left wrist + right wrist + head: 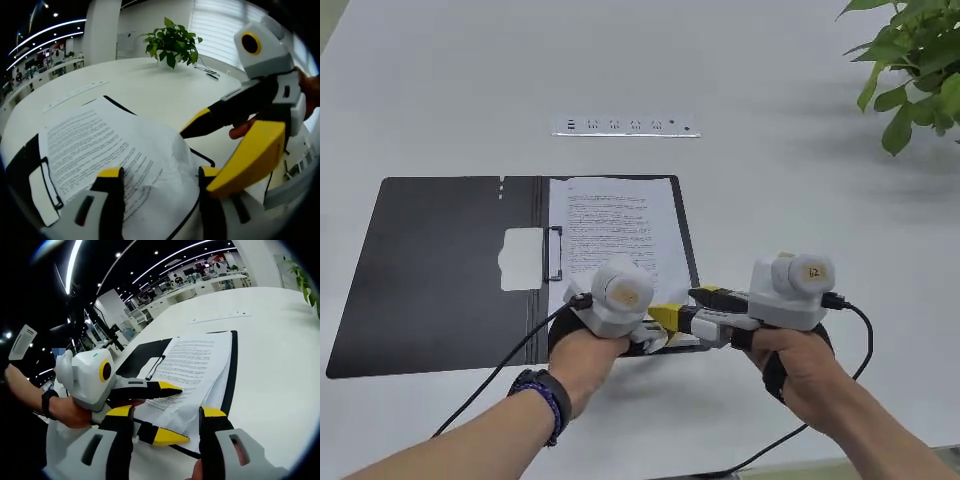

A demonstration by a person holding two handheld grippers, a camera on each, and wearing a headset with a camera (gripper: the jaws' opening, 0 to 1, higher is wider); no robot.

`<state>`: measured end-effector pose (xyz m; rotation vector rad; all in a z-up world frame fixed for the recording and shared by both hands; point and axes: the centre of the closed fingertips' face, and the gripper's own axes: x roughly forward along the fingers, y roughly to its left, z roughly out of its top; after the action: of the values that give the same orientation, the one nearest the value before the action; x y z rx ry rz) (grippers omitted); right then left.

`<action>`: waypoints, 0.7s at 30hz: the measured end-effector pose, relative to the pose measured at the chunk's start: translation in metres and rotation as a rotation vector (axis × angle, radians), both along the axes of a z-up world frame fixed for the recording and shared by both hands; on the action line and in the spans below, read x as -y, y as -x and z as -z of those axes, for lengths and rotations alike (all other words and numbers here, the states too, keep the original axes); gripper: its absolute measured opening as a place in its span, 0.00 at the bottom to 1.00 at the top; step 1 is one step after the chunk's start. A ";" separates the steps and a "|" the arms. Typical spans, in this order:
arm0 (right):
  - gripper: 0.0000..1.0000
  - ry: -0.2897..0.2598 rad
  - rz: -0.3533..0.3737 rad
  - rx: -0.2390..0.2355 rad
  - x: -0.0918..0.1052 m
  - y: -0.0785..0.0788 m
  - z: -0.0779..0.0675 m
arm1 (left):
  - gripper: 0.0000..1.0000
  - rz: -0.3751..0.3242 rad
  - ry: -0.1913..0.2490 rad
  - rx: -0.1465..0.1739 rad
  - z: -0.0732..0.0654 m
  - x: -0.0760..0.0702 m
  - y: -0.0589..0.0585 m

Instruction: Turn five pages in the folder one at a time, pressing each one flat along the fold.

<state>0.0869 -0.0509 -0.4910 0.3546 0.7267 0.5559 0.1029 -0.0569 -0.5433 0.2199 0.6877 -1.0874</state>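
Black folder (440,270) lies open on the white surface (770,180), with the printed white page (615,225) on its right half, beside the metal clip (555,255). Left claw (159,175) is at the page's near right corner, jaws wide apart and straddling the lifted, creased corner, one yellow tip above the paper and one below; not clamped. Right claw (166,415) is just beside it, pointing at the same corner, jaws wide apart, holding nothing. White power strip (625,126) lies beyond the folder; green leafy plant (915,60) at the far right.
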 end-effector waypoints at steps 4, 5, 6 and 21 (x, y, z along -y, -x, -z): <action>0.44 -0.045 0.022 0.000 0.002 0.000 -0.002 | 0.69 0.041 0.000 -0.014 -0.002 0.002 0.009; 0.41 -0.060 0.035 -0.003 0.003 -0.001 -0.002 | 0.70 0.049 -0.007 -0.012 -0.001 0.002 0.010; 0.40 -0.075 0.050 -0.004 0.003 -0.001 -0.002 | 0.70 0.050 -0.007 -0.015 -0.001 0.001 0.011; 0.29 -0.189 0.170 -0.055 0.003 -0.002 0.010 | 0.70 0.016 -0.009 -0.003 -0.014 -0.029 0.016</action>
<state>0.0890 -0.0537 -0.5015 0.6031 0.6912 0.4562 0.0872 -0.0276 -0.5293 0.2316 0.6941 -1.1002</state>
